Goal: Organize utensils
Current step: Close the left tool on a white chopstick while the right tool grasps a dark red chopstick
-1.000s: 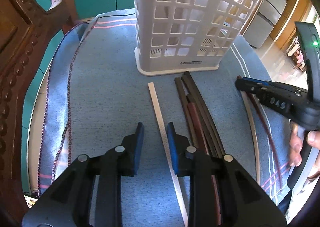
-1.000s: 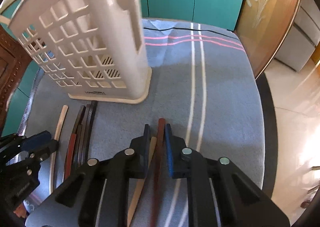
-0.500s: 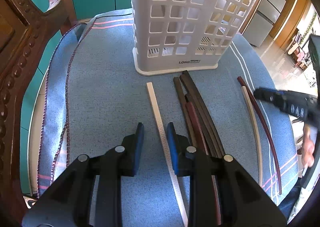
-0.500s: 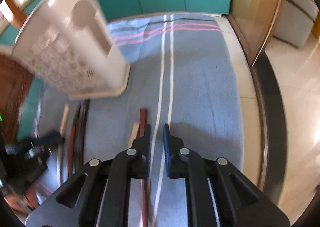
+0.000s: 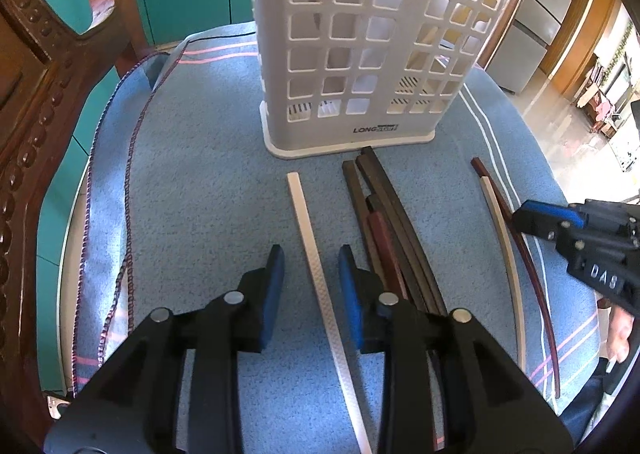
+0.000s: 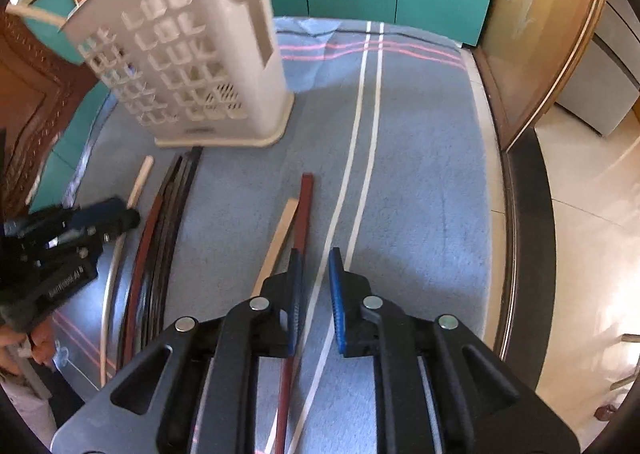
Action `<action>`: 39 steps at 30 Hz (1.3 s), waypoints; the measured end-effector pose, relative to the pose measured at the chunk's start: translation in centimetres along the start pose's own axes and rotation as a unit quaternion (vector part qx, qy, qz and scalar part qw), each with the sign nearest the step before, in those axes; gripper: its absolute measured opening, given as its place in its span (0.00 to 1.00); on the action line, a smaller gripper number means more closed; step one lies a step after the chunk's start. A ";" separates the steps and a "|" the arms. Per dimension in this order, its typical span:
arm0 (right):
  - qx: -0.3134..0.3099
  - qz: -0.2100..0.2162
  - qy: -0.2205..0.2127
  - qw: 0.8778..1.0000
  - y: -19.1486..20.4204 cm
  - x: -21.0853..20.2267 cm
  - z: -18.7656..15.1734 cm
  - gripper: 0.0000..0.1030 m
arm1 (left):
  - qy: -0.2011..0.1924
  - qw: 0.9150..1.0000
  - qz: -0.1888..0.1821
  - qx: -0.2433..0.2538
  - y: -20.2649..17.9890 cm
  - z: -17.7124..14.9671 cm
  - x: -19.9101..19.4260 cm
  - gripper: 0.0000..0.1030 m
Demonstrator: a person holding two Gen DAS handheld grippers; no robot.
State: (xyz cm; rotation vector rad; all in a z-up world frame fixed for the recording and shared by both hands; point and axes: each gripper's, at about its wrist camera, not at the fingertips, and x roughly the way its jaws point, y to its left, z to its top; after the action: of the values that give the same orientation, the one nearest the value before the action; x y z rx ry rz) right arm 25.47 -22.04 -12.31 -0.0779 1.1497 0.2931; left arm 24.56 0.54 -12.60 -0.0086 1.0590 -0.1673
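The left gripper (image 5: 310, 274) has just spread its jaws a little wider and now straddles the white chopstick (image 5: 316, 270), which lies flat on the blue cloth (image 5: 192, 190) with clear gaps to both pads: released, nothing gripped. The right gripper (image 6: 314, 294), which straddled the red-brown chopstick (image 6: 302, 210) a second ago, has slid off toward the table's right edge; the stick and its pale partner (image 6: 278, 238) now lie just left of its jaws, which stand slightly apart over the cloth's white stripes, holding nothing.

No stick has yet reached the holder (image 5: 360, 46), so the sorting looks barely begun, and the left side seems poised for the first pick.

The holder stands upright near the table's far edge. A bundle of dark chopsticks (image 5: 384, 214) lies just beside the white one, its tips almost touching the holder's base. That bundle crowds the left gripper's right pad and could be nudged or caught on closing. A carved wooden chair (image 5: 36, 102) stands at the table's left edge, clear of the work.
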 end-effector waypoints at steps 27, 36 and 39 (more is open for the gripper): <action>0.096 0.003 -0.022 0.995 -1.9 1.5 1.4 0.08 | -0.005 0.999 -0.006 0.048 -3.3 -0.9 -0.1 0.11; 0.028 -0.045 -0.028 0.998 0.6 1.6 0.9 0.18 | -0.019 0.999 0.020 0.035 -3.4 -1.4 0.0 0.14; 0.016 -0.051 -0.028 0.998 1.3 1.6 0.6 0.23 | -0.019 0.999 0.034 0.036 -3.6 -1.9 -0.2 0.17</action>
State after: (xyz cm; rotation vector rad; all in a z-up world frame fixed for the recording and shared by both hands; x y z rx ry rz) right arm 26.24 -20.32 -13.36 -0.0988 1.0906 0.1853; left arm 22.34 -2.88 -13.08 0.0881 1.0136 -0.1423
